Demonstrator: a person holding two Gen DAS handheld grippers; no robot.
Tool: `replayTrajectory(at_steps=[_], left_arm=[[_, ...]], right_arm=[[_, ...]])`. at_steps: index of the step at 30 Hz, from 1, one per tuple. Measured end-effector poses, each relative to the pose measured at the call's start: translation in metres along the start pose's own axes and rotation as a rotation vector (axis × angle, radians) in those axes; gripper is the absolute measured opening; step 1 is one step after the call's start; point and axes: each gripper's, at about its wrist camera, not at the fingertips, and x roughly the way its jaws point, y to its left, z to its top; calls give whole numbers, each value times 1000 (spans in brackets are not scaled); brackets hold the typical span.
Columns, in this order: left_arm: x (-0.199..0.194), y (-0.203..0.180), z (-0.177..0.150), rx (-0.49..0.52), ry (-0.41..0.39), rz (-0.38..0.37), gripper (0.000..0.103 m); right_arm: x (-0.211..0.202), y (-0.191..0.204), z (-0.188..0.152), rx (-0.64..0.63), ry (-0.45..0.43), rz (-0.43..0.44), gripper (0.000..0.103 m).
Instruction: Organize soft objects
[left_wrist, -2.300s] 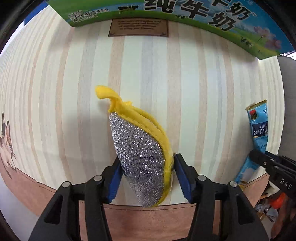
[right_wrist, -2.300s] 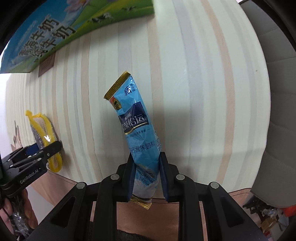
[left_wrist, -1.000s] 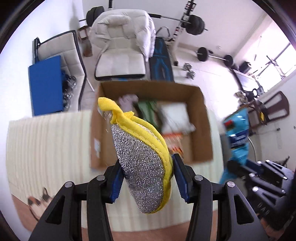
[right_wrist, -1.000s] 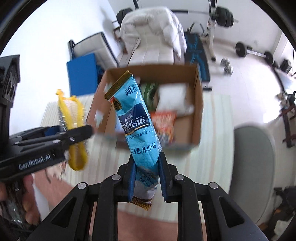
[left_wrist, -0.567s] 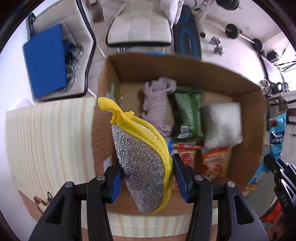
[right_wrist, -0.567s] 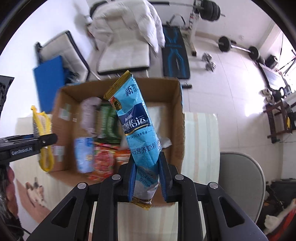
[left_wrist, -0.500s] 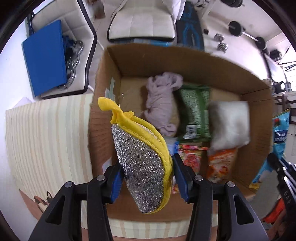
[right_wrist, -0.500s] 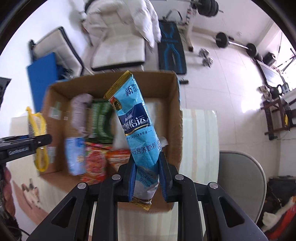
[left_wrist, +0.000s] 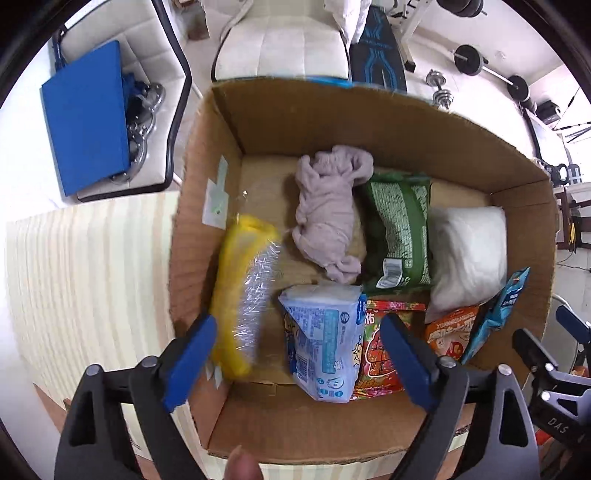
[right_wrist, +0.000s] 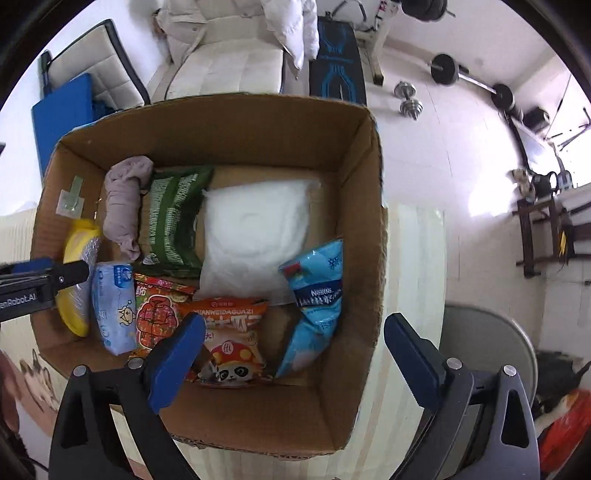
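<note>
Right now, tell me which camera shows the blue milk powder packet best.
The right wrist view: the blue milk powder packet lies whole against the cardboard box's right wall. The left wrist view catches only its edge near the corner.

Count, contents of 1 cardboard box (right_wrist: 373, 206): 8 soft items total.
- 1 yellow scrub pad (left_wrist: 243, 291), lower left of frame.
- 1 grey cloth (left_wrist: 330, 206), centre.
- 1 green packet (left_wrist: 400, 232).
- 1 white pillow pack (right_wrist: 255, 236).
- 1 tissue pack (left_wrist: 323, 341).
- 2 red/orange snack bags: (right_wrist: 157, 314), (right_wrist: 231, 339).
- 1 blue sachet (right_wrist: 317, 299), right.
</note>
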Motion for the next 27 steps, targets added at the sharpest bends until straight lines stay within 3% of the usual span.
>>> replayTrajectory(at_steps=[3,18,27], left_arm=[[-10,0,-3,-6,-19,-2,98],[-50,-17,-57,21,-156,9,99],[-119,-27,-118,2,-326,13,99]], right_arm=[[-2,4,-2,-5,-12,-11,103],[-19,0,-33,59,-32,59,103],[-83,-6,-85,61,-160,68,103]])
